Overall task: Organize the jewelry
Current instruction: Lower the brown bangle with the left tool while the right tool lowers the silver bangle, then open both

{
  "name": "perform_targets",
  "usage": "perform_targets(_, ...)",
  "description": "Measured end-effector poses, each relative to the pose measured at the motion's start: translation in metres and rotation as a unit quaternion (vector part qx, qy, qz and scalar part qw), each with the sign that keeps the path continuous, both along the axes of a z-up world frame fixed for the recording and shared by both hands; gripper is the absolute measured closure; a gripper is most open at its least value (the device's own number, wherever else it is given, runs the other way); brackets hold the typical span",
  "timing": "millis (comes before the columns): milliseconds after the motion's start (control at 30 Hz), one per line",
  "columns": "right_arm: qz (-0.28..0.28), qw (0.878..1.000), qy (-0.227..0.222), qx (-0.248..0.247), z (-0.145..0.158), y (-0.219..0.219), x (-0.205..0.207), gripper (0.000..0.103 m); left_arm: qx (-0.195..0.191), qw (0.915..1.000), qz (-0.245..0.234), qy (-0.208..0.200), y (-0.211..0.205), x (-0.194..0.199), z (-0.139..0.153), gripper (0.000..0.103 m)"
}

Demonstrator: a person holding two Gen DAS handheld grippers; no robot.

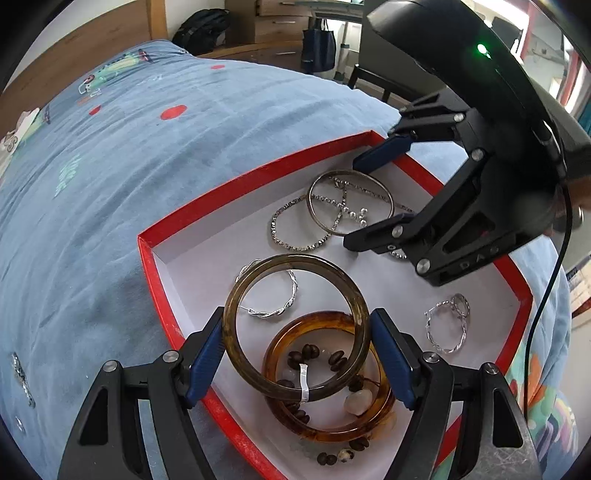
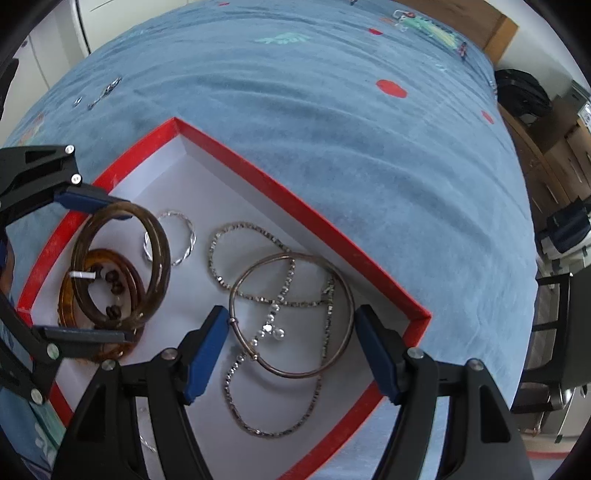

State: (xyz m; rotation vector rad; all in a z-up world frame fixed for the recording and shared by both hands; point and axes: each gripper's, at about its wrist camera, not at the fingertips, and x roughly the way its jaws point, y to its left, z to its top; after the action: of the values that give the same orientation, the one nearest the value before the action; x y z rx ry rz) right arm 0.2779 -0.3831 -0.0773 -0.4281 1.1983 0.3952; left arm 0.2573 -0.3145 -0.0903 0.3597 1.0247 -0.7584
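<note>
A red-rimmed white tray point(image 1: 240, 177) point(image 2: 295, 206) lies on a blue blanket. My left gripper point(image 1: 297, 317) point(image 2: 131, 273) is shut on a dark brown bangle point(image 1: 295, 260) point(image 2: 159, 240), which stands tilted over an amber bangle point(image 1: 332, 432) point(image 2: 66, 306) and a string of dark beads point(image 1: 306, 354). My right gripper point(image 2: 291, 313) point(image 1: 351, 203) is low over the tray's far end, and its pads touch both sides of a thin metal bangle point(image 2: 295, 374) point(image 1: 349, 172) that rests on silver chains point(image 2: 236, 402) point(image 1: 280, 240). A twisted silver bracelet point(image 1: 273, 314) point(image 2: 186, 243) lies between the two bangles.
Silver hoops point(image 1: 447, 325) sit near the tray's right rim. Loose silver pieces point(image 1: 22, 376) point(image 2: 103, 92) lie on the blanket point(image 1: 147, 166) outside the tray. Beyond the bed are a dark chair point(image 1: 369, 81), a backpack point(image 1: 203, 29) and wooden drawers.
</note>
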Motion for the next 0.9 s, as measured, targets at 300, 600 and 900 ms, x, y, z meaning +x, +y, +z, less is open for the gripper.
perform_targets(300,0.031,0.999,0.027,-0.023,-0.001,0.005,0.008,0.033,0.006,0.9998,0.008,0.016,-0.005,0.013,-0.002,0.025)
perform_targets(600,0.044,0.998,0.021,-0.034,0.003,0.010,0.002,0.033,0.038,0.9992,0.007,-0.002,-0.014,0.013,-0.009,0.023)
perform_targets(900,0.032,0.999,0.010,-0.019,0.016,0.006,-0.003,0.033,0.015,0.9997,0.017,-0.003,-0.010,0.010,-0.003,0.023)
